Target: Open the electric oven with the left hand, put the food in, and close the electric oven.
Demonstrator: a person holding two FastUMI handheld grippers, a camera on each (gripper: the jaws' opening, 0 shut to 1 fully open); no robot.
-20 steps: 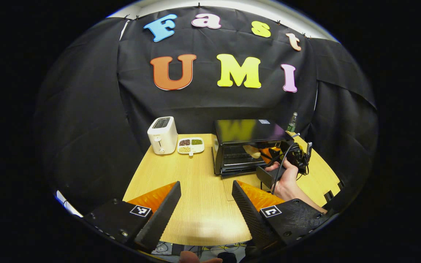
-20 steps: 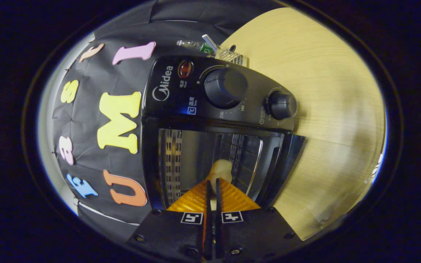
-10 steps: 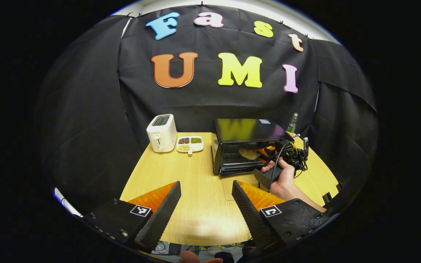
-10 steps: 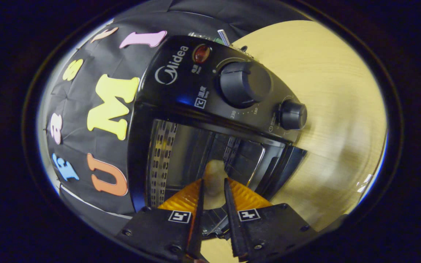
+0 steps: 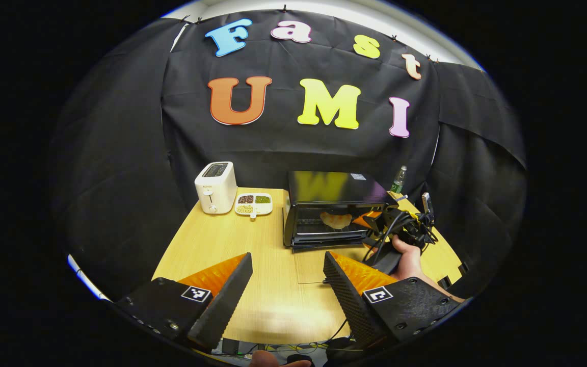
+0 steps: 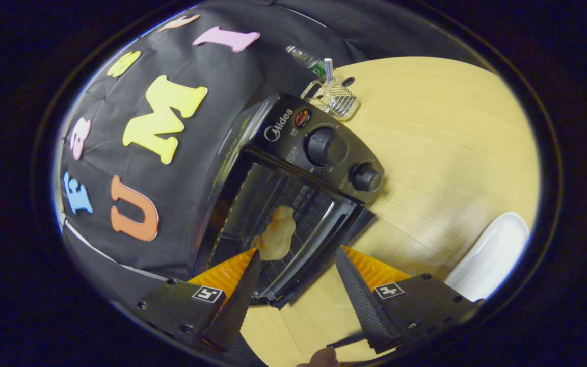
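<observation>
Left gripper view, table point(image 5: 252, 265): wooden, my oven point(image 5: 331, 206) stands on it, door down.
Oven: food point(image 6: 276, 237) lies on the rack inside.
My right hand point(image 5: 408, 257): just beside the oven's front right corner, holding the right gripper point(image 6: 296, 285).
Right gripper: fingers spread wide, empty, just in front of the lowered door, apart from the food.
Left gripper point(image 5: 288, 285): spread wide, empty, above the table's near edge, well apart from the oven.
</observation>
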